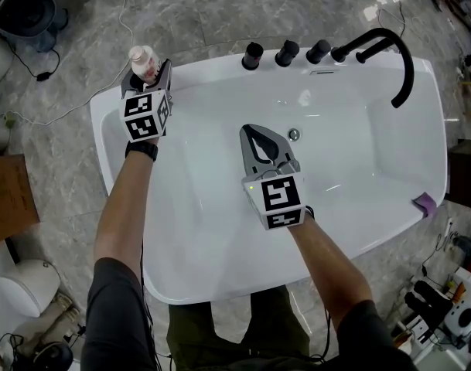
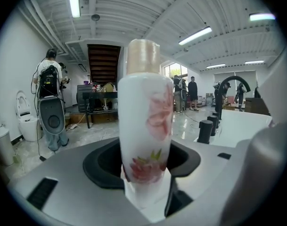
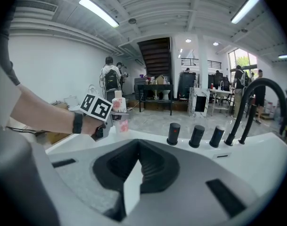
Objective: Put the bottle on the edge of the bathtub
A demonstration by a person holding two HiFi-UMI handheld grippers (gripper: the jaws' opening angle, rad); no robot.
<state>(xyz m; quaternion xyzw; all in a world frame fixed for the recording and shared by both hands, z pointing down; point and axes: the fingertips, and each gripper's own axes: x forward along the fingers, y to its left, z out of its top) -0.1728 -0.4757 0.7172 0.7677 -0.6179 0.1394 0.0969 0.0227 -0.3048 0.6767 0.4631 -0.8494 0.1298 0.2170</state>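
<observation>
A white bottle (image 1: 142, 59) with pink flowers and a pale cap stands upright at the far left corner of the white bathtub's rim (image 1: 212, 68). My left gripper (image 1: 146, 74) is shut on the bottle's lower body (image 2: 145, 126), one jaw on each side. Whether the bottle's base touches the rim is hidden. In the right gripper view the bottle (image 3: 118, 106) and the left gripper (image 3: 110, 119) show at the tub's corner. My right gripper (image 1: 254, 134) hangs over the middle of the tub, shut and holding nothing (image 3: 134, 182).
Three black knobs (image 1: 285, 52) and a curved black faucet (image 1: 397, 60) line the far rim. A drain (image 1: 294, 135) sits in the tub floor, a purple item (image 1: 424, 203) on the right rim. A toilet (image 1: 26, 284) and a cardboard box (image 1: 7, 195) stand on the left.
</observation>
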